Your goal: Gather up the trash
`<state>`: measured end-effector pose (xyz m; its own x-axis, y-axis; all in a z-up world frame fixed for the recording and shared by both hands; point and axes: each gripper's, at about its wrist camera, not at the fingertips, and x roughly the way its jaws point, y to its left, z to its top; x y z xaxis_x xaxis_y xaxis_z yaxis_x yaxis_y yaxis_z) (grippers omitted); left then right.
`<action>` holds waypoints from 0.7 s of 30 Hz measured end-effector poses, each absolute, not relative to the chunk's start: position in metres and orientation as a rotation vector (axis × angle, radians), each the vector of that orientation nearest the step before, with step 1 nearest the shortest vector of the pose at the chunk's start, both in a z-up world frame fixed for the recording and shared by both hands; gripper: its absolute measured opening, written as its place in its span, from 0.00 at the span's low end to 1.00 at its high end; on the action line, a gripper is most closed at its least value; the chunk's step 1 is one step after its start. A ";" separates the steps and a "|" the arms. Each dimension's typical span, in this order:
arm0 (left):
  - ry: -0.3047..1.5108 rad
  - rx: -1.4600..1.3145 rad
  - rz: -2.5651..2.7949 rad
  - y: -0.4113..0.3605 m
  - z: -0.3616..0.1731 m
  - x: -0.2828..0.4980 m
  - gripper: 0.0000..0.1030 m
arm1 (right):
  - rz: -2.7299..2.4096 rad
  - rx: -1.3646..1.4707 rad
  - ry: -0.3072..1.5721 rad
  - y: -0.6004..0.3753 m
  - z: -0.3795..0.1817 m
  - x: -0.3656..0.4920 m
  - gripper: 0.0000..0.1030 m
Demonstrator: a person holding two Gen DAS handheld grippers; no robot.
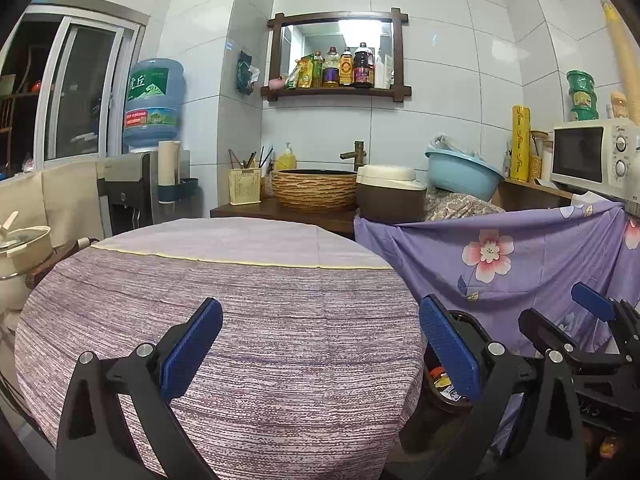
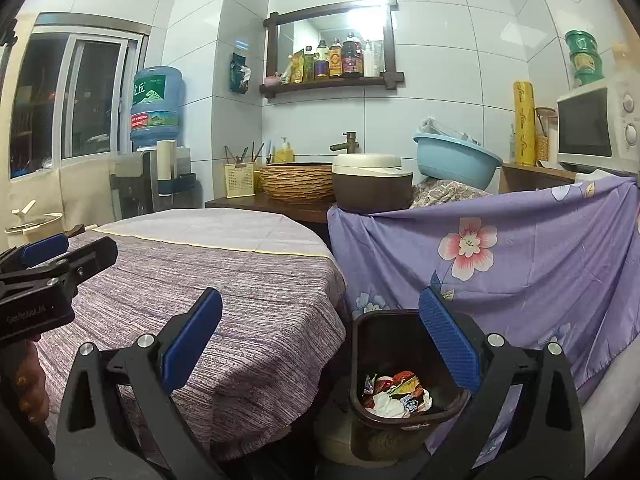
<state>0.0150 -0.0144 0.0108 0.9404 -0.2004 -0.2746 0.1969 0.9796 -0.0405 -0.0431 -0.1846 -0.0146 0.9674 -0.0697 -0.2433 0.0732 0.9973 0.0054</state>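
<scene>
Both tools released, empty: left tool; right tool; bench bare; bin at 5 o'clock holds wrappers; collection judged complete; next: verify, withdraw.

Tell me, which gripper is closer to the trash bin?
Right. The right gripper hangs open almost above the bin, one finger over its rim. The left gripper is open over the table, the bin beside it.

Each tool is a black frame with triangular cut-outs, silver round screws at its joints and two blue ribbed pads. The left tool matches the right tool. In the right wrist view the left tool's black body carries pale lettering.
</scene>
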 end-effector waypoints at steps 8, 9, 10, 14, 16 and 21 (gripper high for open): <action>0.289 -0.012 -0.200 -0.013 0.011 0.016 0.95 | -0.070 0.029 0.249 -0.189 -0.016 -0.042 0.94; 0.290 -0.012 -0.200 -0.013 0.010 0.016 0.95 | -0.071 0.028 0.249 -0.189 -0.016 -0.042 0.94; 0.289 -0.012 -0.200 -0.013 0.010 0.016 0.95 | -0.070 0.029 0.249 -0.189 -0.016 -0.042 0.94; 0.283 -0.006 -0.197 -0.015 0.010 0.015 0.95 | -0.069 0.030 0.251 -0.190 -0.016 -0.041 0.94; 0.280 -0.004 -0.199 -0.015 0.010 0.014 0.95 | -0.071 0.034 0.253 -0.190 -0.017 -0.041 0.94; 0.275 -0.003 -0.205 -0.015 0.010 0.015 0.95 | -0.071 0.033 0.253 -0.190 -0.017 -0.041 0.94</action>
<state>0.0148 -0.0153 0.0096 0.9416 -0.2015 -0.2698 0.2007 0.9792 -0.0308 -0.0413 -0.1900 -0.0168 0.9656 -0.0657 -0.2514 0.0741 0.9970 0.0241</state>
